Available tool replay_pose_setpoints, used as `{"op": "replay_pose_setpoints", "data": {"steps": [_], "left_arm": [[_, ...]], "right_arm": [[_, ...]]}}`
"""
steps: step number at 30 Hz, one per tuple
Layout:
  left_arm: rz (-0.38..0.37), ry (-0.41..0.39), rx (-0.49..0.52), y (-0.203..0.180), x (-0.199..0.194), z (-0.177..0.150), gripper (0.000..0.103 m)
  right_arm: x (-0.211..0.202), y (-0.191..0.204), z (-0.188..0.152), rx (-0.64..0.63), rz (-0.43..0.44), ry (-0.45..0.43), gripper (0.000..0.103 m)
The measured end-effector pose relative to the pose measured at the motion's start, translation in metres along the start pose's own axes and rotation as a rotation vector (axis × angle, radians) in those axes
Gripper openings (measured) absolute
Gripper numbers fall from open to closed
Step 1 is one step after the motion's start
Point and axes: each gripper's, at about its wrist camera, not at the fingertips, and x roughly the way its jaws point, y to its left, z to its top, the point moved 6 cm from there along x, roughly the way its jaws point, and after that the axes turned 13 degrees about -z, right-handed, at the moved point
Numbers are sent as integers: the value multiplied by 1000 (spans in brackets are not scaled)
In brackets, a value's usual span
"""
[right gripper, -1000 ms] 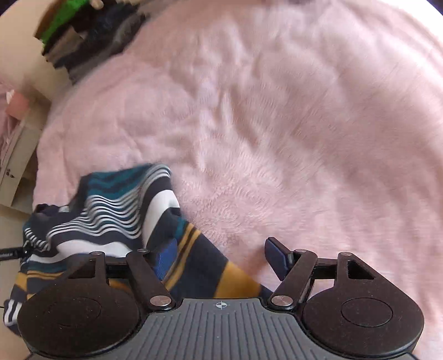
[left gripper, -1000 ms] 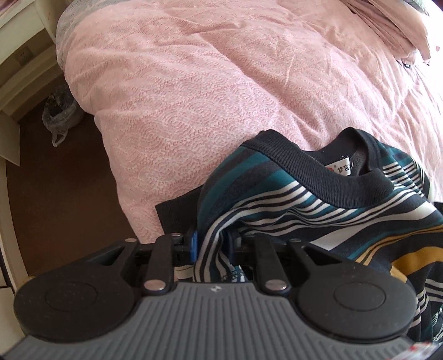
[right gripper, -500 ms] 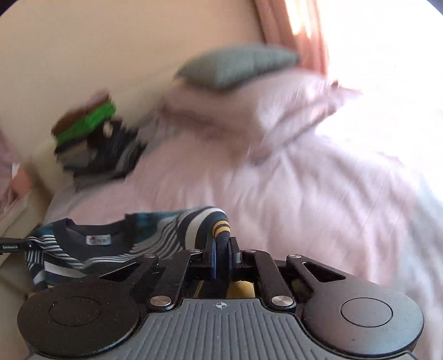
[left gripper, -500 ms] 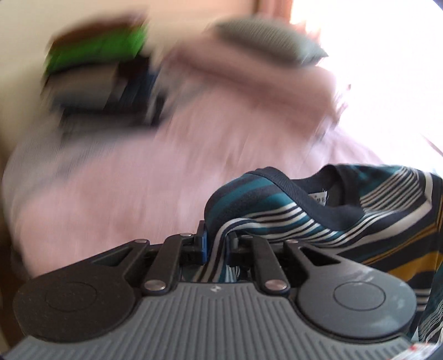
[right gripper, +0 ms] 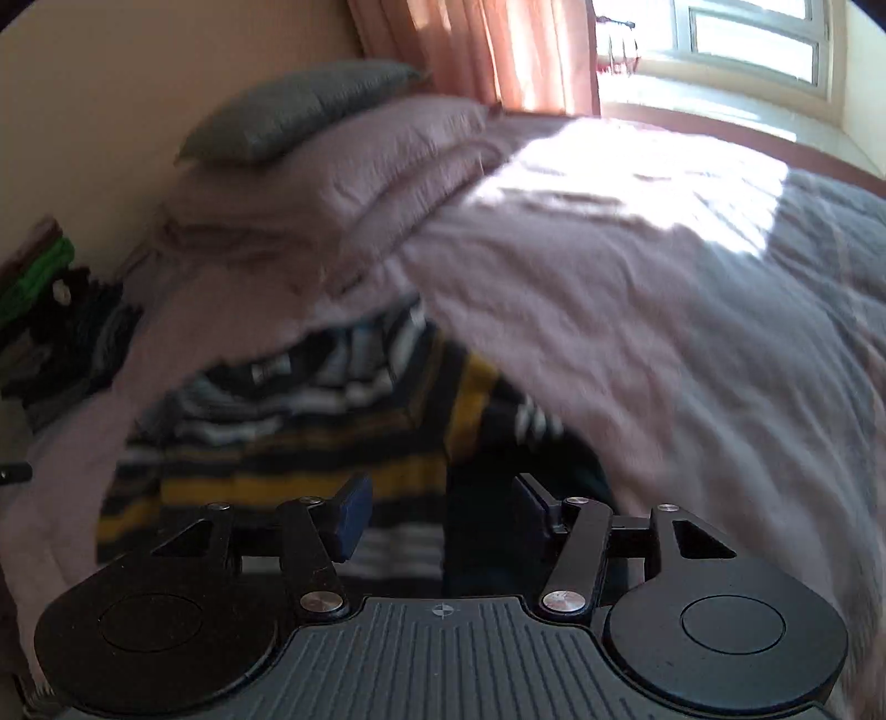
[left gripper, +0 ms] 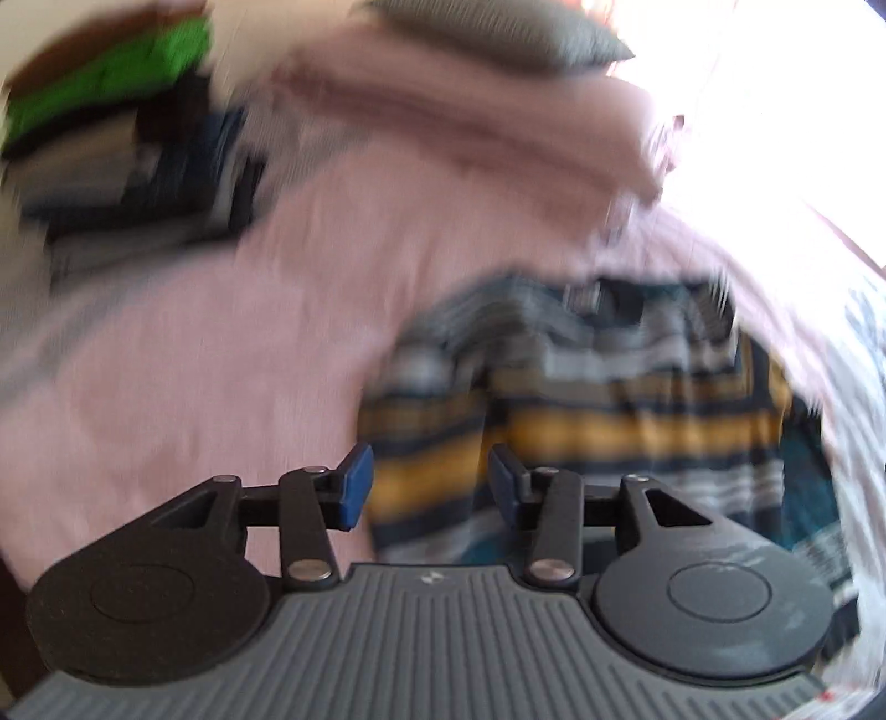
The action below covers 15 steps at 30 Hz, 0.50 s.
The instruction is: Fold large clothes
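A striped sweater point(left gripper: 609, 399) in navy, teal, white and mustard lies spread on the pink bed cover point(left gripper: 194, 343), its collar toward the pillows. The left wrist view is blurred by motion. My left gripper point(left gripper: 432, 487) is open just above the sweater's lower left part, with nothing between its blue pads. In the right wrist view the same sweater point(right gripper: 310, 437) lies ahead and to the left. My right gripper point(right gripper: 440, 512) is open too, over the sweater's lower right edge, holding nothing.
A stack of folded clothes point(left gripper: 111, 144) with a green piece on top sits at the far left of the bed. Pink pillows point(right gripper: 343, 183) and a grey cushion point(right gripper: 293, 111) lie at the head. A curtain point(right gripper: 487, 50) and bright window point(right gripper: 747, 44) stand beyond.
Both grippers were shut on the sweater half a second ago and lifted it. They have now let go, opened, and the sweater lies flat on the bed.
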Motion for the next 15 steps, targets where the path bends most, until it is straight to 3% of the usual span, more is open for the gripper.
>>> {"op": "replay_pose_setpoints", "data": {"steps": [3,6,9,11,13,15], "left_arm": [[43,114,-35,11,-7,-80,51],[113,155,-122,33,-25,-134,58],[147,119,-239,59,-44,-172,66],[131,142,-213,61,-38,-189,84],[54,221,-240,54,-16,-205,84],[63,238,-308,48,3,-218,80]], "right_arm": [[16,-27,-97,14,-112,189,53],[15,-61,-146,178,-155,280,55],[10,-88,-157,403,-113,276,58],[11,-95,-154,496,-91,277,64],[16,-98,-147,553,-99,285,67],[18,-98,-142,587,-117,286,68]]}}
